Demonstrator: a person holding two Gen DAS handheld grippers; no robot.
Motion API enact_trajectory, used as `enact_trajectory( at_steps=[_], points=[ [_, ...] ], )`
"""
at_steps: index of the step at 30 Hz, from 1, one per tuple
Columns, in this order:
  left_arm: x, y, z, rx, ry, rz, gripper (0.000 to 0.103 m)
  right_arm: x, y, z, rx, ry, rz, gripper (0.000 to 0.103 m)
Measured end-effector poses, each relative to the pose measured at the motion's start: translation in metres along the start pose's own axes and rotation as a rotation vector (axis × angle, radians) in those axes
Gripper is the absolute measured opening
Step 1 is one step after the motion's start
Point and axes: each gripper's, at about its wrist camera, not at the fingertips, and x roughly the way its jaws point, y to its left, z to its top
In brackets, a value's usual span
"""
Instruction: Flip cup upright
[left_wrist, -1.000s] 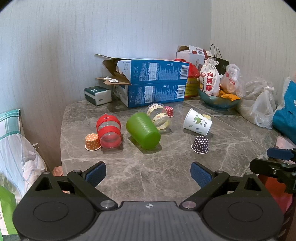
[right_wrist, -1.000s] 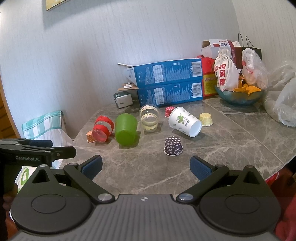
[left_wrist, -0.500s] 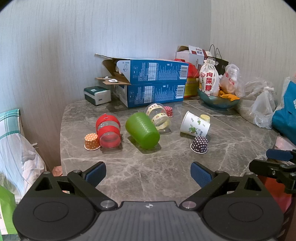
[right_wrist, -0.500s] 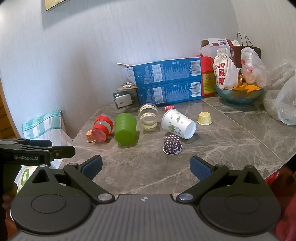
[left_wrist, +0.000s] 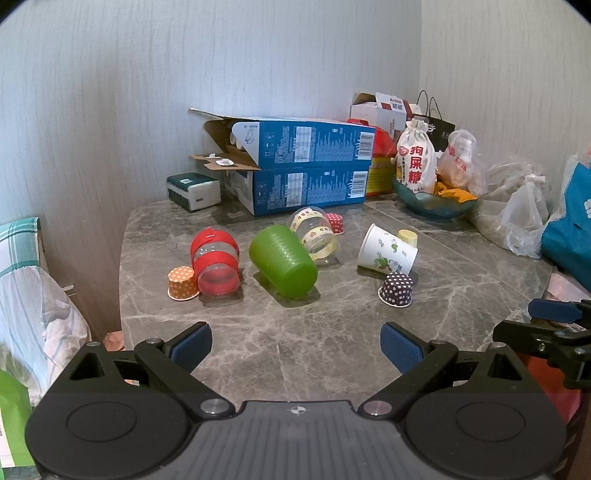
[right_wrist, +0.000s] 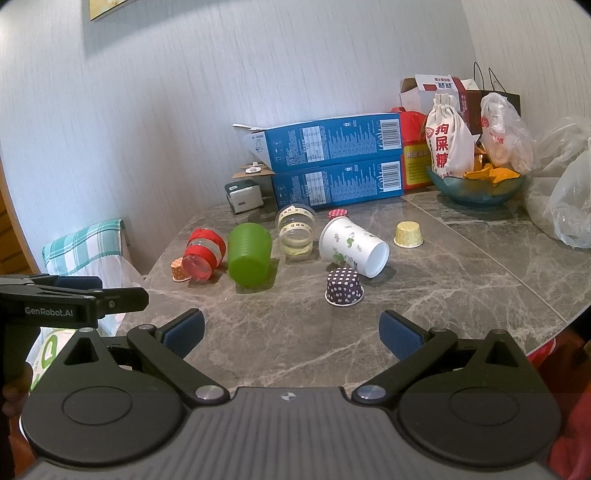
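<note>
Several cups lie on their sides on the grey marble table (left_wrist: 295, 347): a green ribbed cup (left_wrist: 282, 266) (right_wrist: 249, 254), a clear cup with red bands (left_wrist: 214, 258) (right_wrist: 203, 254), a clear cup with cream tape (left_wrist: 314, 234) (right_wrist: 295, 232) and a white paper cup with green print (left_wrist: 388, 251) (right_wrist: 352, 245). My left gripper (left_wrist: 295, 345) is open and empty above the table's near edge. My right gripper (right_wrist: 291, 330) is open and empty, well short of the cups.
Small paper baking cups stand mouth down: orange (left_wrist: 181, 283), dark dotted (right_wrist: 344, 286), yellow (right_wrist: 408, 233), red (right_wrist: 338, 214). Two stacked blue boxes (left_wrist: 306, 173), a tissue box (left_wrist: 194, 192), a bowl with a cloth bag (right_wrist: 476, 184) and plastic bags (left_wrist: 524, 221) line the back and right.
The white paper cup has rolled to the left, towards the clear taped cup. Both grippers stay open and nearly still.
</note>
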Motion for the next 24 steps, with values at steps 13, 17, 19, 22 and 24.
enact_trajectory(
  at_steps=[13,17,19,22,24],
  points=[
    [-0.0004,-0.0012,-0.0008,0.000,0.000,-0.002,0.099,0.0006,0.0014,0.0000,-0.001,0.003,-0.001,0.102],
    [0.0001,-0.0002,-0.0007,0.000,0.001,-0.002,0.099,0.0006,0.0012,0.0001,-0.001,0.003,-0.001,0.102],
    [-0.0007,-0.0021,-0.0011,-0.001,0.002,-0.003,0.099,0.0012,0.0010,-0.0003,0.000,0.005,-0.001,0.102],
    [0.0001,-0.0024,-0.0018,-0.002,0.004,-0.004,0.099,0.0017,0.0008,-0.0014,-0.001,0.008,-0.003,0.102],
    [0.0015,-0.0025,-0.0024,-0.003,0.005,-0.007,0.099,0.0016,0.0009,-0.0015,-0.004,0.006,-0.001,0.102]
  ],
)
